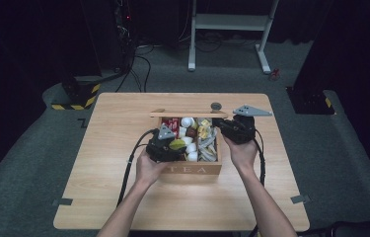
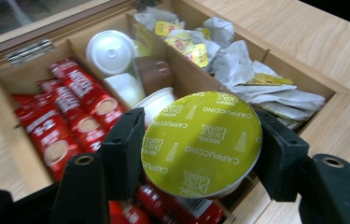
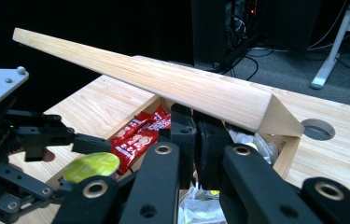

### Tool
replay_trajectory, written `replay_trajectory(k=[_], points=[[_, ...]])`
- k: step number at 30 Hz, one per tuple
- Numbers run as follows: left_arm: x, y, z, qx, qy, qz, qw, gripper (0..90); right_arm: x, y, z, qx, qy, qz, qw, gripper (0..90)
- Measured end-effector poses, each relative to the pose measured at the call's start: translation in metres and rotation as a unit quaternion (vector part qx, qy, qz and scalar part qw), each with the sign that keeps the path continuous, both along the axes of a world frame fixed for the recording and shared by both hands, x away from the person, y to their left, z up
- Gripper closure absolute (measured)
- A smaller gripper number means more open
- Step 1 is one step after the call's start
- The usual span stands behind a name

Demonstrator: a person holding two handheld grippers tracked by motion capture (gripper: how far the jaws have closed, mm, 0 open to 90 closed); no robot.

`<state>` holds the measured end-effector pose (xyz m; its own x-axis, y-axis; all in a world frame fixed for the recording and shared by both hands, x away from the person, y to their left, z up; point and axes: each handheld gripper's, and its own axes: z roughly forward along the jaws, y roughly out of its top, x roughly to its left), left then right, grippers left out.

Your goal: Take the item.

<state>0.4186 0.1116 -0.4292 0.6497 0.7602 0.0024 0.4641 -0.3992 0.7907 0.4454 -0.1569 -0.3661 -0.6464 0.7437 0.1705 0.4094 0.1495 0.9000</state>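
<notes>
A wooden tea box (image 1: 192,169) stands mid-table with its lid (image 3: 163,79) raised. My left gripper (image 2: 200,140) is shut on a green-topped cappuccino capsule (image 2: 200,142) and holds it just above the box's left and middle compartments. Below it lie red sachets (image 2: 65,116), white capsules (image 2: 111,51) and paper tea bags (image 2: 256,88). My right gripper (image 3: 196,135) is at the box's rear right corner. Its jaws are pressed together, with their tips against the lid's edge. From above, the left gripper (image 1: 165,145) is over the box's left half and the right gripper (image 1: 234,129) beside its right wall.
A round cable hole (image 1: 216,105) is set in the table behind the box. Beyond the table, a white frame (image 1: 227,22) and a black-and-yellow striped base (image 1: 76,94) stand on the grey floor, with cables trailing around them.
</notes>
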Motion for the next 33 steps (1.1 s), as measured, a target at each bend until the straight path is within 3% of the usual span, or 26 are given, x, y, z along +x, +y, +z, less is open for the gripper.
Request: replay_trajectory(k=[2,8,11,14,18,33], points=[[-0.002,0.002,0.000,0.009,-0.008,0.006,0.9999,40.8,0.000,0.001,0.000,-0.002,0.002,0.000,1.0000,87.3],[-0.005,0.011,0.000,0.004,-0.006,0.010,0.9999,40.8,0.001,0.001,0.000,-0.002,0.002,-0.001,1.0000,87.6],[-0.007,0.015,0.002,-0.005,-0.007,0.011,0.9999,40.8,0.001,0.001,0.000,-0.001,0.003,-0.001,1.0000,87.6],[-0.007,0.022,0.003,-0.033,0.005,0.008,0.9994,40.8,0.001,0.001,-0.001,0.001,0.002,-0.001,1.0000,87.6],[-0.008,0.027,0.003,-0.030,0.005,0.011,0.9995,40.8,0.001,0.001,-0.001,0.001,0.002,-0.001,1.0000,87.6],[-0.016,0.049,0.005,-0.062,0.005,0.036,0.9974,40.8,0.001,0.000,-0.002,0.007,0.008,0.001,0.9999,87.5]])
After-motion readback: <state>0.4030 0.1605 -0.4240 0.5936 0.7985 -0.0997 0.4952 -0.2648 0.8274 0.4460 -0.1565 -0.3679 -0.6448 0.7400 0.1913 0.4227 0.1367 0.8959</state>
